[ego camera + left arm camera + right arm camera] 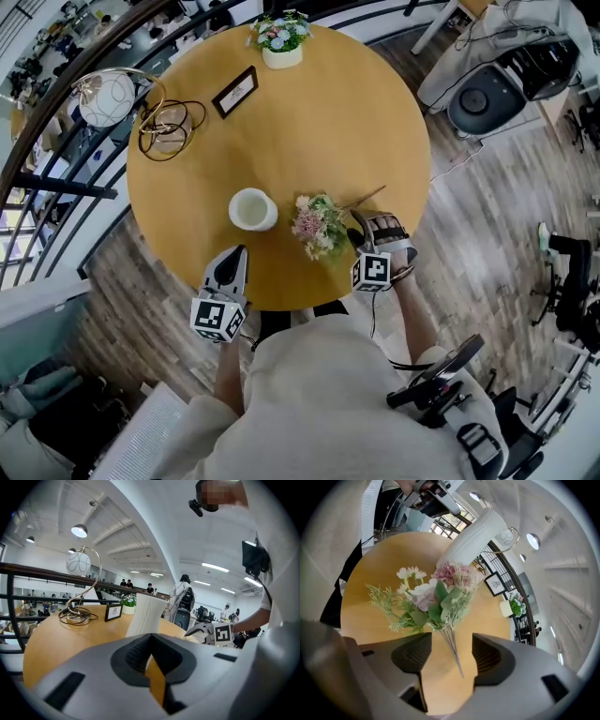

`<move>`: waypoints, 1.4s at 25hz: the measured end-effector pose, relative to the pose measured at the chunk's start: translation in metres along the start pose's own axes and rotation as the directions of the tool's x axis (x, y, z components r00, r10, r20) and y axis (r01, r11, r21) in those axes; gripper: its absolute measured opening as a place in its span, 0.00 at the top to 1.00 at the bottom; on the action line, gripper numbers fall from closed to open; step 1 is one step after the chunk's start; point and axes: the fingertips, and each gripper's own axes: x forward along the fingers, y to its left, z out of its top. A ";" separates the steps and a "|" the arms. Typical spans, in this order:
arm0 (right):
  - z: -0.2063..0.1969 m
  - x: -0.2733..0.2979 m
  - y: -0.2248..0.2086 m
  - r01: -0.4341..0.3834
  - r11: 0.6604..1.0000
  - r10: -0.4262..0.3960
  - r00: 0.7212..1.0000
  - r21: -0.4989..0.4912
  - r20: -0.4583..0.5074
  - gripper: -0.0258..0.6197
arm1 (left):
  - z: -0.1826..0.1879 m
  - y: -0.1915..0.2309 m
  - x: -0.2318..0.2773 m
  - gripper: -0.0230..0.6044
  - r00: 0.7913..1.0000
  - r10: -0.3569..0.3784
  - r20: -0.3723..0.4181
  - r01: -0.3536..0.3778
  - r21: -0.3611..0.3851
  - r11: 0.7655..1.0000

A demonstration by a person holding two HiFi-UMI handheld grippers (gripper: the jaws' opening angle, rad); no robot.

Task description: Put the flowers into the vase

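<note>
A bouquet of pink and white flowers with green leaves lies on the round wooden table, its heads toward the white ribbed vase. In the right gripper view the bouquet fills the middle and its thin stems run between my right gripper's pads without touching them. That right gripper is open just right of the flowers. My left gripper rests near the table's near edge, below the vase, shut and empty.
At the table's far side stand a small potted plant, a dark picture frame and a wire lamp with a white globe. A black railing curves round the left. Chairs and gear sit on the floor to the right.
</note>
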 end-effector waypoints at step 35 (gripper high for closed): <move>0.002 0.044 -0.044 0.056 0.996 -0.054 0.998 0.071 -0.025 0.88 | 0.000 0.015 -0.003 0.95 1.000 0.026 -0.001 -0.026 -0.007 1.000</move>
